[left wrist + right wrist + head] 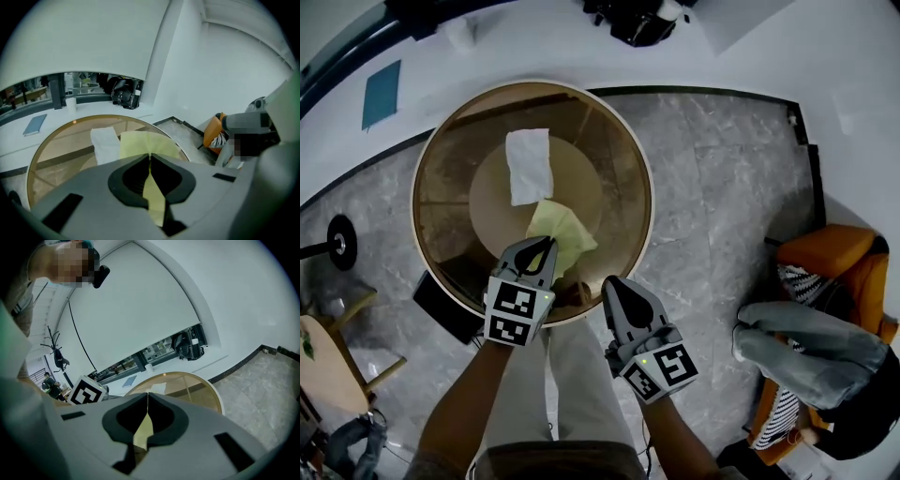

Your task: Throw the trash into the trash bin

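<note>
A yellow paper napkin (562,228) hangs just above the round glass table (614,169), with my left gripper (546,244) shut on its near edge. In the left gripper view the yellow napkin (146,144) fans out beyond the closed left gripper (150,157), and a strip of it runs back between the jaws. A white tissue (528,165) lies flat on the table behind it, seen again as the white tissue (104,143). My right gripper (615,283) is shut and empty at the table's near rim, to the right of the left one. The right gripper (147,395) points over the table (197,392).
A person in grey (811,345) sits by an orange chair (828,249) at the right. A black bag (639,21) and a blue book (382,93) lie on the white ledge behind the table. A black box (446,307) sits under the table's left front. Grey marble floor (722,187) spreads to the right.
</note>
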Action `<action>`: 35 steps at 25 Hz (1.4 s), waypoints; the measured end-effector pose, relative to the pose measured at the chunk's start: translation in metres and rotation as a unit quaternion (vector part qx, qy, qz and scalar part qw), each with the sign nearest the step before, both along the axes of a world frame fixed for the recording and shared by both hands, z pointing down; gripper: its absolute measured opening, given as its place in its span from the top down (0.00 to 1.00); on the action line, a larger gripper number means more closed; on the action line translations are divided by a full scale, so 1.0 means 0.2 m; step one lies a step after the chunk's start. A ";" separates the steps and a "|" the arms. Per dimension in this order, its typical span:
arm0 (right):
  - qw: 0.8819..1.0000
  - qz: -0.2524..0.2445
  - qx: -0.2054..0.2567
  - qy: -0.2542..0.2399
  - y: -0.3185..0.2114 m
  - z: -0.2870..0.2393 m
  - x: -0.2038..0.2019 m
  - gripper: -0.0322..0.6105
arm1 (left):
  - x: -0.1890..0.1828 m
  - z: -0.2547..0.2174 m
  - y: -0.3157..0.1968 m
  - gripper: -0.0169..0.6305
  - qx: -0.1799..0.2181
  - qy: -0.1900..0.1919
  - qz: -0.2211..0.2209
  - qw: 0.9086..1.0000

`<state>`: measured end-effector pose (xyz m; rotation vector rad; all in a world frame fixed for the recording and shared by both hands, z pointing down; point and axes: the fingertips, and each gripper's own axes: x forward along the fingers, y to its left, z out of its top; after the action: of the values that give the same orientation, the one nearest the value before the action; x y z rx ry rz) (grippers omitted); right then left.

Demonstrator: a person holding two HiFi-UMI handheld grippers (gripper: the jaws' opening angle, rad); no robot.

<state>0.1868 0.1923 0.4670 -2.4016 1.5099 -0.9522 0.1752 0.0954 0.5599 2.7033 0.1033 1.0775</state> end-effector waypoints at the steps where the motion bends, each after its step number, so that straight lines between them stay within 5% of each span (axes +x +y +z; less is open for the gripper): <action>1: 1.000 -0.009 0.001 0.002 -0.04 -0.01 -0.01 0.92 | -0.03 -0.03 -0.04 0.93 -0.002 0.003 -0.014 1.000; 11: 0.988 -0.152 0.021 0.006 -0.67 -0.07 -0.35 0.92 | -0.58 -0.28 -0.62 0.93 0.018 0.023 -0.162 0.986; 24: 0.938 -0.345 0.033 0.000 -1.37 -0.10 -1.11 0.92 | -1.52 -0.35 -1.15 0.93 0.028 0.020 -0.374 0.927; 35: 0.912 -0.410 0.000 -0.013 -1.38 0.12 -1.38 0.92 | -1.83 -0.05 -1.10 0.93 0.001 0.006 -0.445 0.896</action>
<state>-0.0892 -0.0846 0.4920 -1.6918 2.5607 -1.0753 -0.1908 -0.1245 0.5496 2.2800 -1.0215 0.7359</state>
